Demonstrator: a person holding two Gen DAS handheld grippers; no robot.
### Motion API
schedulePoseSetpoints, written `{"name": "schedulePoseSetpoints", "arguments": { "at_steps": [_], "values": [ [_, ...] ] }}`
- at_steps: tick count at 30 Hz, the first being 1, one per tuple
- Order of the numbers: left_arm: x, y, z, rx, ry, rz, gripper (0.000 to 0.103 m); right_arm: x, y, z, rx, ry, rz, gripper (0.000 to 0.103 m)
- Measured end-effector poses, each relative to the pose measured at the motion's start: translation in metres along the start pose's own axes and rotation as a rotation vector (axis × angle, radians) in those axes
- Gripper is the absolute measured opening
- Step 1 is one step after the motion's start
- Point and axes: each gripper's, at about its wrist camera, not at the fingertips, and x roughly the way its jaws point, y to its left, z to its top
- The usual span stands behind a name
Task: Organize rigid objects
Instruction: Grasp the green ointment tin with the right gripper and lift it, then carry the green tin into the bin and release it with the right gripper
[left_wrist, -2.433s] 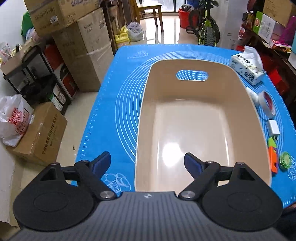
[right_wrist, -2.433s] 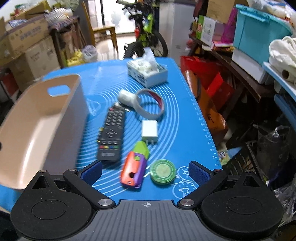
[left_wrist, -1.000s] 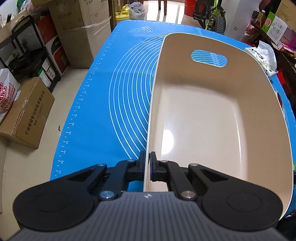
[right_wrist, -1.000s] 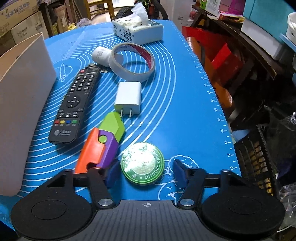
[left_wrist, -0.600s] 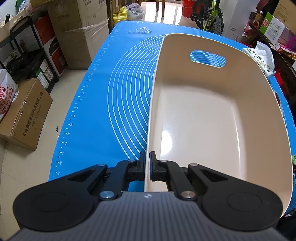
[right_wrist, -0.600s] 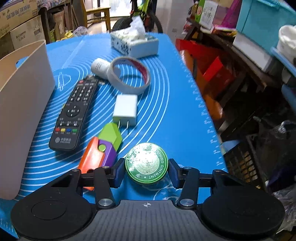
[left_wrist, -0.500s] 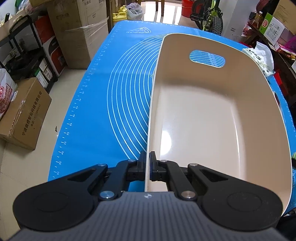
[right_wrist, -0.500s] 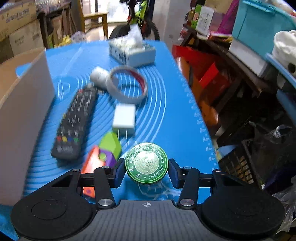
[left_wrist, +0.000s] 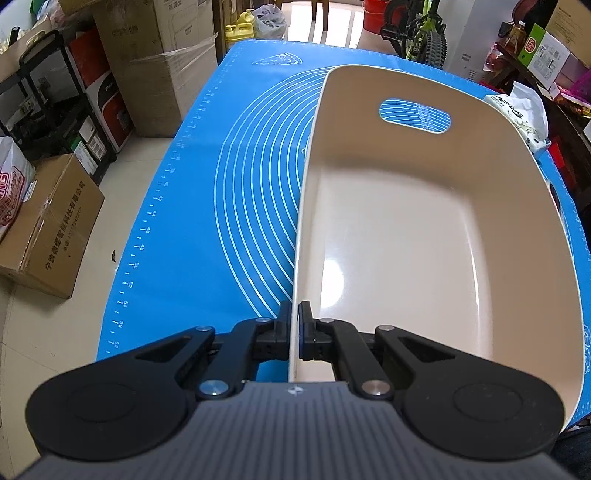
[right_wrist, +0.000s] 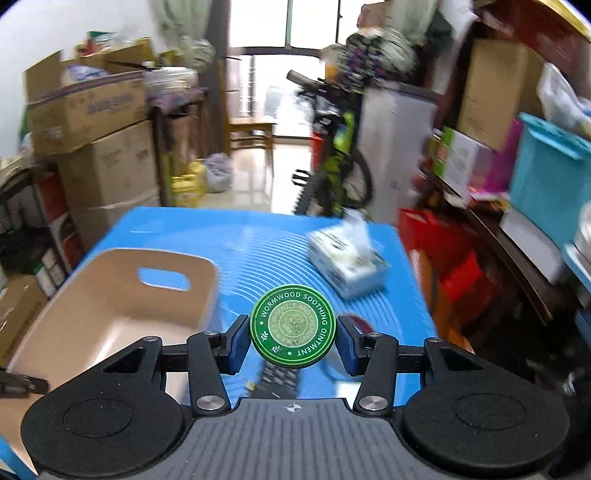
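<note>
A beige plastic bin (left_wrist: 406, 236) with a cut-out handle sits on the blue mat (left_wrist: 229, 206), with nothing inside it. My left gripper (left_wrist: 294, 328) is shut on the bin's near left wall. In the right wrist view my right gripper (right_wrist: 293, 339) is shut on a round green ointment tin (right_wrist: 293, 326), held in the air above the mat. The same bin (right_wrist: 110, 306) lies below and to the left of the tin. A black remote (right_wrist: 279, 380) shows partly under the tin.
A tissue box (right_wrist: 347, 266) stands on the mat's far right. Cardboard boxes (left_wrist: 155, 62) and a black rack line the floor to the left. A bicycle (right_wrist: 332, 162), red bags and cluttered shelves (right_wrist: 498, 192) stand beyond and right of the table.
My right gripper closed on the green tin and lifted it off the mat, tilting up so the room shows. The left gripper kept its hold on the bin wall.
</note>
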Motion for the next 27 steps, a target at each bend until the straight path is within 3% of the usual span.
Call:
{"name": "schedulePoseSetpoints", "arguments": {
  "at_steps": [9, 19, 27],
  "values": [
    [0.000, -0.001, 0.001, -0.008, 0.007, 0.008, 0.005, 0.026, 0.074, 0.014, -0.140, 0.053, 0.148, 0.055],
    [0.001, 0.000, 0.002, -0.018, 0.010, 0.001, 0.005, 0.076, 0.147, -0.021, -0.260, 0.265, 0.221, 0.055],
    [0.001, -0.002, 0.002, -0.003, 0.007, 0.008, 0.005, 0.115, 0.155, -0.046, -0.272, 0.470, 0.203, 0.055]
  ]
}}
